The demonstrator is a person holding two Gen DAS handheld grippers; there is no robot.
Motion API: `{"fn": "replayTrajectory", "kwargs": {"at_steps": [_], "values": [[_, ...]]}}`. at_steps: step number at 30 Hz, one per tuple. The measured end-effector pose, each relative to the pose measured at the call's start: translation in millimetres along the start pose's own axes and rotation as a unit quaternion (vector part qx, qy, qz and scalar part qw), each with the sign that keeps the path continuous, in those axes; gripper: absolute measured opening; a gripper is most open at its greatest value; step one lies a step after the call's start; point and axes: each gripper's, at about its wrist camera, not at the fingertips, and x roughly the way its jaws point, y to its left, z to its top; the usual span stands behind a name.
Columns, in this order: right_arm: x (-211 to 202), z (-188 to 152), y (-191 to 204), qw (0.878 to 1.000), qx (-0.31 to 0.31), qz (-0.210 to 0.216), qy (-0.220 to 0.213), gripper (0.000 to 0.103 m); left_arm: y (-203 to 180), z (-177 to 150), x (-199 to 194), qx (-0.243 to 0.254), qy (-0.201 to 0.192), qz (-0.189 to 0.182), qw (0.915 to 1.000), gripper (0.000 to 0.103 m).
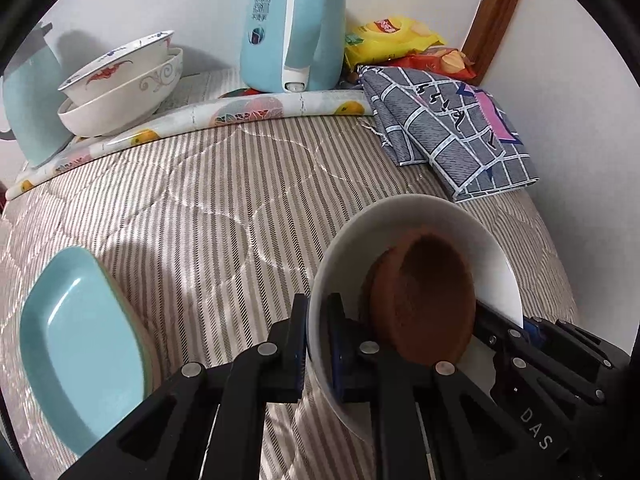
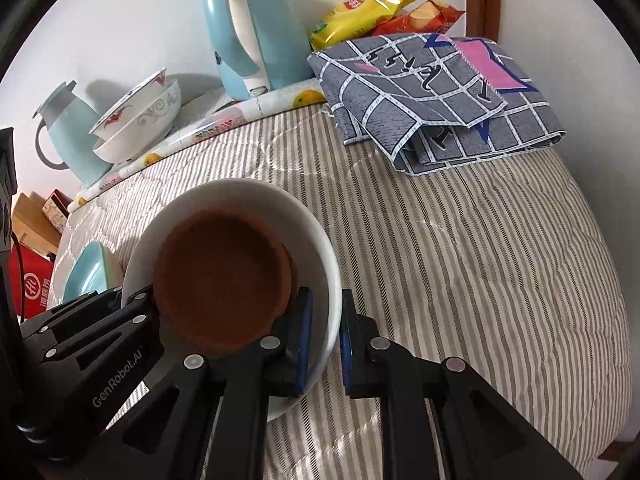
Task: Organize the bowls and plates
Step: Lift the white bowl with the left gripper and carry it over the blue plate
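- We hold a white bowl (image 1: pixel 420 236) from two sides, above the striped quilt (image 1: pixel 224 200); it looks lifted clear of it, though we cannot be sure.
- Left claw (image 1: pixel 318 344) is closed on the bowl's rim: one finger outside the wall, one inside. Right claw (image 2: pixel 326 340) is closed the same way on the opposite rim.
- A brown dish (image 2: pixel 222 276) sits loose inside the bowl, leaning toward the claws. Nothing grips it.
- We judge the bowl to be glazed ceramic: stiff, fairly heavy, slick, and it would chip or break if dropped.
- The rim is thin, so the pads have little to bite on. We judge two opposite holds to be right, kept level so the brown dish does not slide out.
- The two stacked bowls (image 1: pixel 120 80) stand at the back, on a fruit-patterned mat (image 1: pixel 256 110) beside the blue kettle (image 1: pixel 294 28). We judge this the likely place for ours.
- A blue plate (image 1: pixel 80 344) lies on the quilt at the left, untouched.
- Folded cloth (image 2: pixel 436 92) and snack bags (image 2: pixel 360 12) lie at the back right, well apart.
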Motion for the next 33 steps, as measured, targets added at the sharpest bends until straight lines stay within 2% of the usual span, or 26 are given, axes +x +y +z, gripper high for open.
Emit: {"fn": "replayTrajectory", "kwargs": {"at_steps": [12,33], "values": [[-34.2,-11.5,13.9,1.0,-0.003,-0.002,-0.025,0.012,6.6,-9.5,-33.2,0.001,-0.022,-0.006,0.9997,0.01],[-55.3,-15.6,45.9,0.999,-0.022,0.004,-0.042,0.012,34.0,-17.0,-65.4,-0.012,-0.046,-0.002,0.9989,0.01]]}}
